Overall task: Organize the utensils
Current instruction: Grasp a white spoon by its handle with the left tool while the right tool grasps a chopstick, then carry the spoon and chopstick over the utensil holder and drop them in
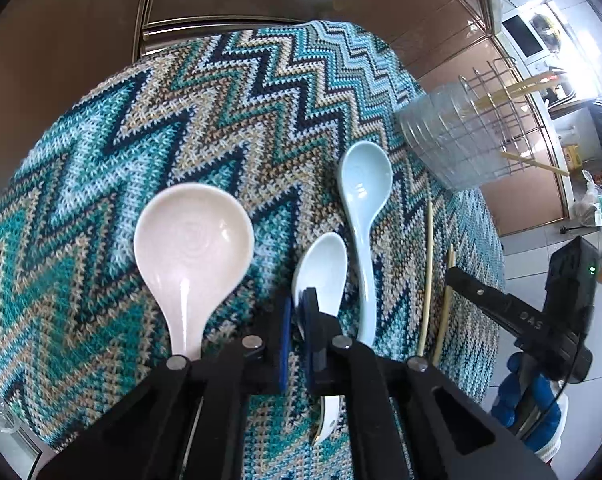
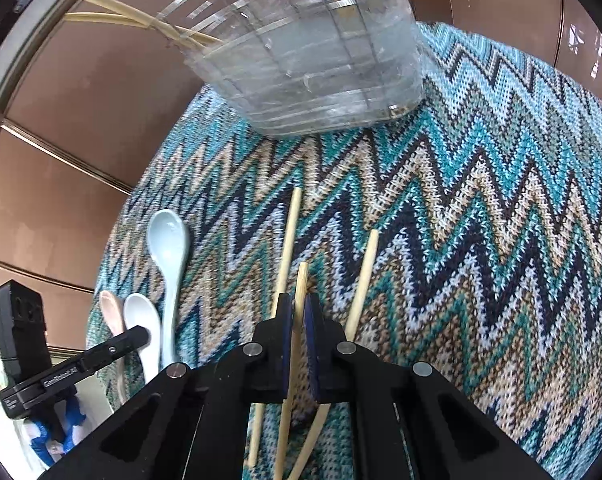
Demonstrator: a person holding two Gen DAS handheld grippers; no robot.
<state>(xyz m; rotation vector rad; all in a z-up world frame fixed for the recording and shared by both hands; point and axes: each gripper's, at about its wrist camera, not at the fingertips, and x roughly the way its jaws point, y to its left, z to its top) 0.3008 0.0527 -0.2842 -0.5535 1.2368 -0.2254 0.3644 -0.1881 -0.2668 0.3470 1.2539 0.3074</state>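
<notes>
In the left wrist view my left gripper (image 1: pixel 299 308) is shut on a small white spoon (image 1: pixel 323 268) by its neck, over the zigzag cloth. A large cream spoon (image 1: pixel 193 240) lies to its left and a pale blue spoon (image 1: pixel 365 192) to its right. In the right wrist view my right gripper (image 2: pixel 300 312) is shut on a bamboo chopstick (image 2: pixel 301 284). Two more chopsticks (image 2: pixel 289 240) (image 2: pixel 365 276) lie on either side of it on the cloth. The clear utensil holder (image 2: pixel 317 64) stands ahead with chopsticks in it.
The zigzag knitted cloth (image 1: pixel 181 120) covers a round table. The clear holder in a wire rack (image 1: pixel 461 136) stands at the table's far right edge. Brown cabinet panels (image 2: pixel 81 120) lie behind. The other gripper (image 1: pixel 521 316) shows at the right, beyond the table edge.
</notes>
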